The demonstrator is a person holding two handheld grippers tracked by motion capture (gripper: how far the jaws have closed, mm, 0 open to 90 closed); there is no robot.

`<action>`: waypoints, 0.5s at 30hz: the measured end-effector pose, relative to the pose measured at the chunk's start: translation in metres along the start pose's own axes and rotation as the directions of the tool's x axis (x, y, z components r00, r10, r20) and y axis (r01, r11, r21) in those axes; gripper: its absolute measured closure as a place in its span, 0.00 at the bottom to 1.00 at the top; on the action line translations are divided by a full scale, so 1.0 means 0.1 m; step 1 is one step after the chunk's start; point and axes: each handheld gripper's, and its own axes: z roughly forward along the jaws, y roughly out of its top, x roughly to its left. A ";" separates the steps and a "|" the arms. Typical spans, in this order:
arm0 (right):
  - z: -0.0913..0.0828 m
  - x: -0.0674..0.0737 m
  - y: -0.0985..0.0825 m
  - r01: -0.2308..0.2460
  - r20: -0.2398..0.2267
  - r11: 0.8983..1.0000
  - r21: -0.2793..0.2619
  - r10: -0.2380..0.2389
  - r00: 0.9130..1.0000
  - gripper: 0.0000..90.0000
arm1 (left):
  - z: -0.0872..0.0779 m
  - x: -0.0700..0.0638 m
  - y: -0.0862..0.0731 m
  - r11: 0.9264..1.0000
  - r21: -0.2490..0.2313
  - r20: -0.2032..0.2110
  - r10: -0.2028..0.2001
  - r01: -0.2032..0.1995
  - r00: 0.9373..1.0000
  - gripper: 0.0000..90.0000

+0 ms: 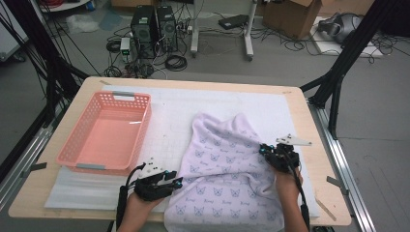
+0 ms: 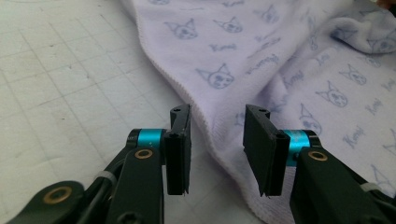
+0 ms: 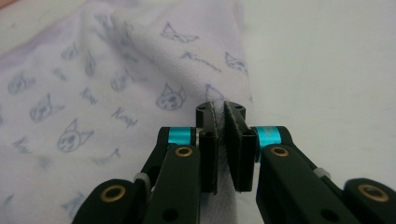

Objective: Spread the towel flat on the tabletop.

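Towel edge pinched in right jaws, straddled by left jaws

Soft, even indoor light, faint shadows, no glare; high view slightly grainy, close-up backgrounds mildly blurred.

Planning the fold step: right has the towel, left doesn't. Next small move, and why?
Probably close the left gripper on the towel hem. Its jaws stand open with the towel's left edge lying between them, unpinched, while the right gripper is already shut on a fold at the right edge. Both edges need holding before lifting.
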 end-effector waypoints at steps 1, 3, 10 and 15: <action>-0.01 0.01 0.01 0.004 -0.014 1.000 0.001 -0.004 1.000 0.93 | 0.00 0.00 0.00 1.000 0.003 0.001 -0.001 0.001 1.000 0.68; 0.03 0.12 0.01 0.064 -0.088 0.998 0.026 -0.061 0.994 0.92 | 0.01 0.00 0.01 1.000 0.002 -0.002 -0.007 0.007 1.000 0.67; 0.31 0.62 -0.08 0.248 -0.294 0.966 0.074 -0.216 0.931 0.85 | 0.00 0.01 0.01 1.000 -0.004 -0.006 -0.015 0.015 1.000 0.64; 0.25 0.57 -0.05 0.232 -0.358 0.971 0.060 -0.196 0.913 0.67 | 0.00 0.01 0.01 1.000 -0.004 -0.005 -0.018 0.018 1.000 0.63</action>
